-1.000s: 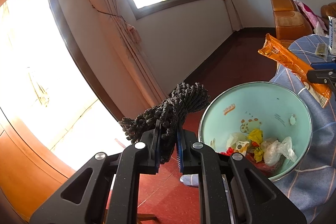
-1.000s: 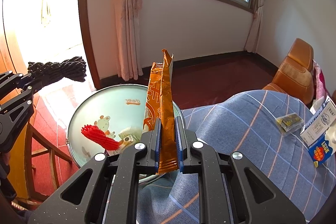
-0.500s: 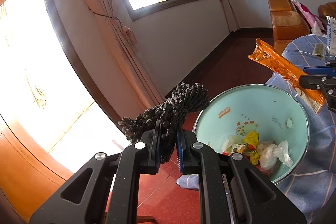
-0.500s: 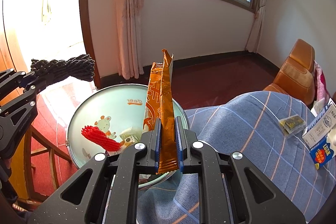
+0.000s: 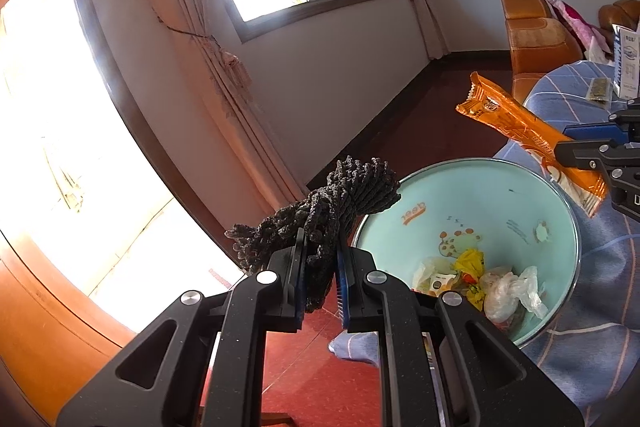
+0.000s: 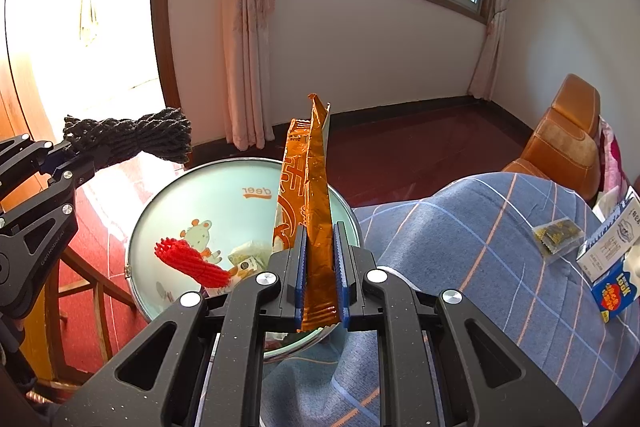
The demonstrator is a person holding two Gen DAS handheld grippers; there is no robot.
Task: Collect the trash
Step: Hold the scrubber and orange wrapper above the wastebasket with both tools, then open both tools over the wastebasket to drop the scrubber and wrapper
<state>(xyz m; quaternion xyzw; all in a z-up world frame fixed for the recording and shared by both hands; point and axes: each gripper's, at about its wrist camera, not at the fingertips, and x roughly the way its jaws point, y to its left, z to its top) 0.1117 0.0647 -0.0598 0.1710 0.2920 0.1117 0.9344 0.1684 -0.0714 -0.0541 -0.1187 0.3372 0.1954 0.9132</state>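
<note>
Left gripper (image 5: 320, 267): jaws closed on a bundle of dark knitted cord (image 5: 332, 203); the bundle sticks out ahead of the fingers, beside the near-left rim of the bin.
Right gripper (image 6: 319, 267): jaws clamped on an orange snack wrapper (image 6: 308, 195), held upright by its lower end, above the bin's edge.
Trash bin (image 5: 520, 199): pale blue, metal-rimmed, printed with a cartoon animal; stands on the red floor against the table.
Bin contents: yellow wrapper (image 5: 470, 261), clear plastic bag (image 5: 512, 291), red foam net (image 6: 192, 263).
Table cloth (image 6: 460, 235): blue check; carries a small packet (image 6: 558, 233) and a blue-and-white carton (image 6: 610, 267), well apart from the bin.
</note>
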